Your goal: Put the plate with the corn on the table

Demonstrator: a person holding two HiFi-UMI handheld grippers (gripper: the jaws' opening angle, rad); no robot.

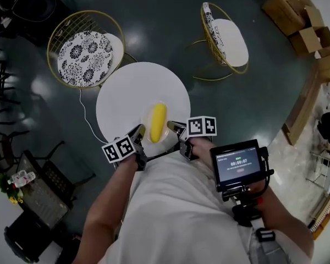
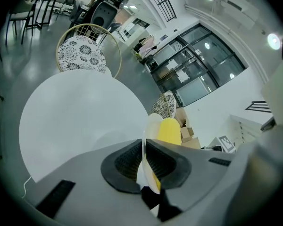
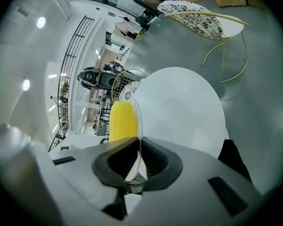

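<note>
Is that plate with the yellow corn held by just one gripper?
No, the left gripper and the right gripper each clamp an opposite edge of the plate carrying the corn.

light: bright ceiling spots | glare on glossy floor (image 1: 154,21) | fisheye edges dark, warped

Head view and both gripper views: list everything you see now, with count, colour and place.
Corn: one, yellow, on the plate.
Plate: one, pale, over the table's near edge.
Table: one, round, white, centre.
Chairs: two, gold wire, patterned cushions, beyond the table; the second to the right.
Cardboard boxes: several, brown, upper right.
Cable: one, white, on the floor left of the table.
Monitor: one, black, by the right arm.
Left gripper: grey, fingers shut on the plate's left rim.
Right gripper: grey, fingers shut on the right rim.
</note>
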